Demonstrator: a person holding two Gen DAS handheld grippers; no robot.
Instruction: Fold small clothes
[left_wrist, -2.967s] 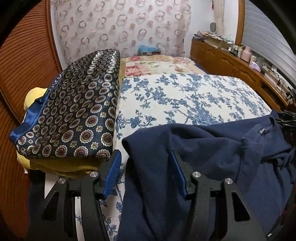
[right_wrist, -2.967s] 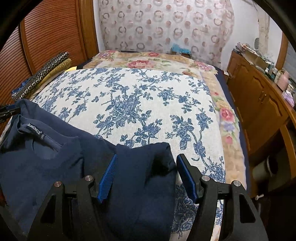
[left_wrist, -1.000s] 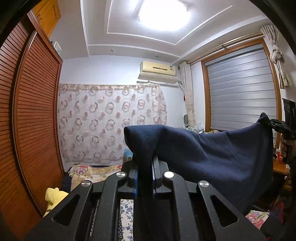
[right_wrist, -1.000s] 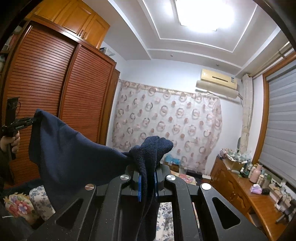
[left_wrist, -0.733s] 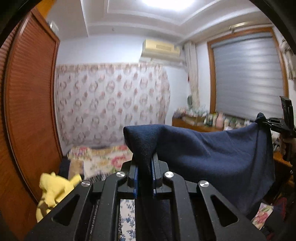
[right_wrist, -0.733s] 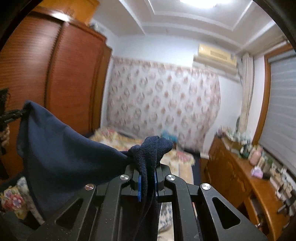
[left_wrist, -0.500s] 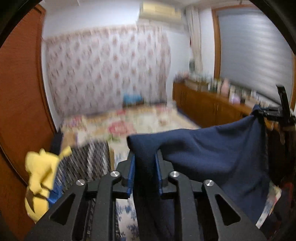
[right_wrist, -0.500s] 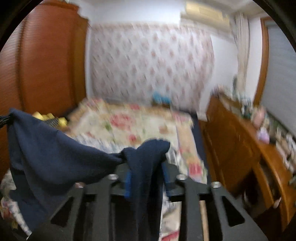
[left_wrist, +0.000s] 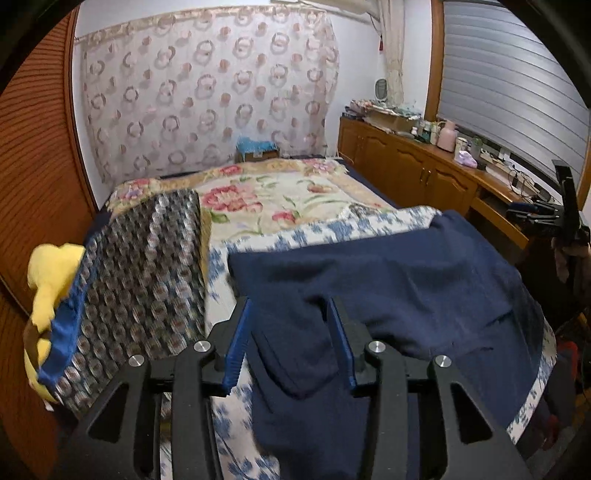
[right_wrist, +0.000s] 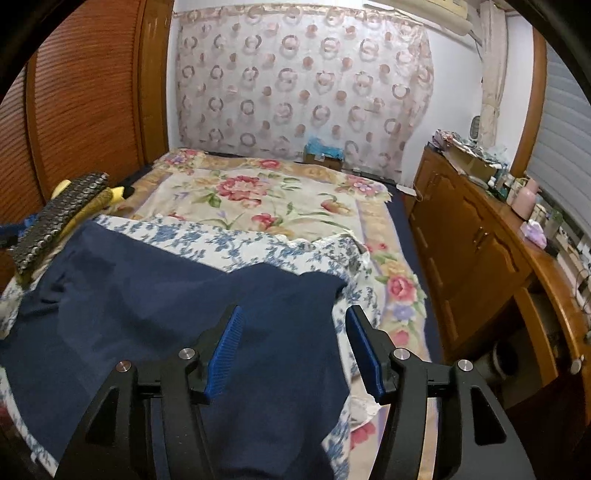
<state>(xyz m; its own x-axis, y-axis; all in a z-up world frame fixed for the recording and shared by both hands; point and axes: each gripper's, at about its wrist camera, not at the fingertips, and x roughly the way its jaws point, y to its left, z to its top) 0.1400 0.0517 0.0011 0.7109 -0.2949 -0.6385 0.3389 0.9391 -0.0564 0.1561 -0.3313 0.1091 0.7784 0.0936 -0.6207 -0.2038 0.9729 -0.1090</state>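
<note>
A navy blue garment lies spread on the blue-flowered sheet at the near end of the bed. It also shows in the right wrist view. My left gripper is open, with a fold of the garment's left corner lying loose between its blue pads. My right gripper is open over the garment's right corner, holding nothing. The right gripper also shows at the far right of the left wrist view.
A folded patterned quilt with a yellow plush toy lies along the bed's left side by the wooden wardrobe. A wooden sideboard with bottles runs along the right. A pink-flowered blanket covers the far bed.
Both grippers swung the lifted garment down onto the bed and opened, letting go of its corners. The garment now lies spread flat.
</note>
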